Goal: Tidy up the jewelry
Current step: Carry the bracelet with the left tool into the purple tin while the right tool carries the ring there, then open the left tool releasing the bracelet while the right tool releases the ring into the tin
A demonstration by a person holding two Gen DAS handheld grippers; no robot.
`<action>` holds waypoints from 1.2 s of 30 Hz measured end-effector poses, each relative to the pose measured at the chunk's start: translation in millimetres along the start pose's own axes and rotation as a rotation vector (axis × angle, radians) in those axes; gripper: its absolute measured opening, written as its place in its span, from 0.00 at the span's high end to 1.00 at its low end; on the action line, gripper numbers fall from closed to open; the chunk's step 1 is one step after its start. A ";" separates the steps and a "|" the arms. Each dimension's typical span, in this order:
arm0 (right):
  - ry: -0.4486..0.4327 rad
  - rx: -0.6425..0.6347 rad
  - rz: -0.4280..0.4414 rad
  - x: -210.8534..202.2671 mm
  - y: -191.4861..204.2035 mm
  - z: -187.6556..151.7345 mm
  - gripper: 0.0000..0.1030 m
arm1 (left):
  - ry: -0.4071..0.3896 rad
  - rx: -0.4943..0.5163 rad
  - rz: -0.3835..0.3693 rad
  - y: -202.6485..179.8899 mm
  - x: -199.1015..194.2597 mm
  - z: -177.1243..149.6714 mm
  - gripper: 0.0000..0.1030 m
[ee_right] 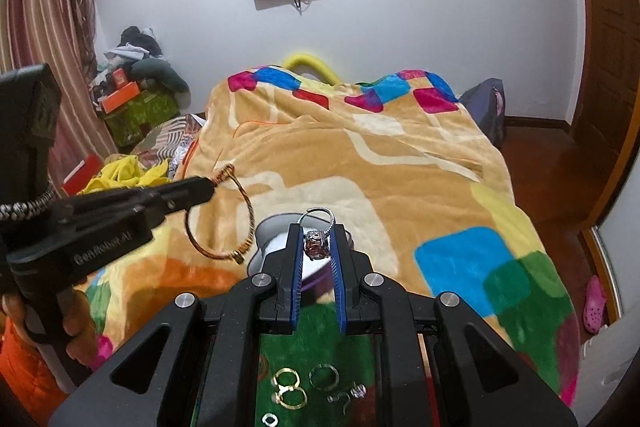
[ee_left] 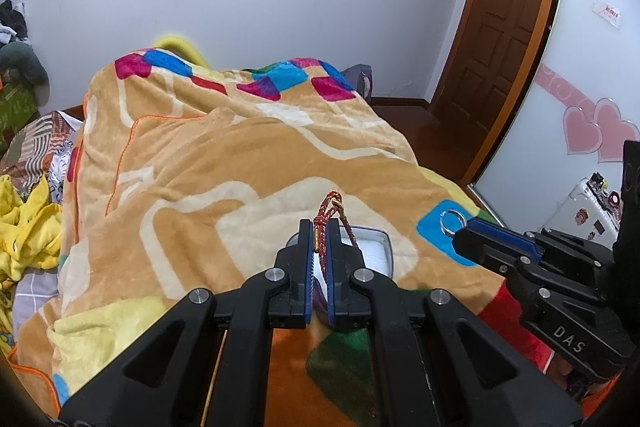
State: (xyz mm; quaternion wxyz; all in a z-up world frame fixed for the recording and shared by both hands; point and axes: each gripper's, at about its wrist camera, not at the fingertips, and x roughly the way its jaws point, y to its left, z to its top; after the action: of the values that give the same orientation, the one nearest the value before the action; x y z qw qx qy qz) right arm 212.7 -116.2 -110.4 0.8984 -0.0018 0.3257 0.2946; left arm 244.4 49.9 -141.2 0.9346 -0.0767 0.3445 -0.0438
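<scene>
While both my grippers hang above the blanket-covered bed (ee_left: 224,163), my left gripper (ee_left: 319,227) is clamped on a red-and-gold cord bracelet (ee_right: 218,215), which dangles from it as a loop. My right gripper (ee_right: 319,241) pinches a silver ring (ee_right: 318,233) (with a reddish stone) between its narrow blue pads. A small open tin (ee_left: 372,247) sits on the blanket just beyond both. More rings (ee_right: 306,383) lie near the bed's near edge.
</scene>
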 end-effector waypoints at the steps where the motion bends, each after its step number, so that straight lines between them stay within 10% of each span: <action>1: 0.000 0.001 0.004 1.1 0.0 0.9 0.88 | 0.007 0.000 -0.004 0.6 4.1 0.8 0.96; 36: 0.242 -0.065 0.050 68.3 -5.2 1.3 0.88 | 0.170 0.018 -0.054 2.5 63.7 -0.6 0.95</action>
State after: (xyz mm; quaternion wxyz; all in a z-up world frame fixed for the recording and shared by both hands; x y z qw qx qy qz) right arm 258.2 -84.2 -150.4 0.8445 -0.0581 0.4218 0.3248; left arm 292.4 43.7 -182.6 0.9011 -0.0735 0.4201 -0.0787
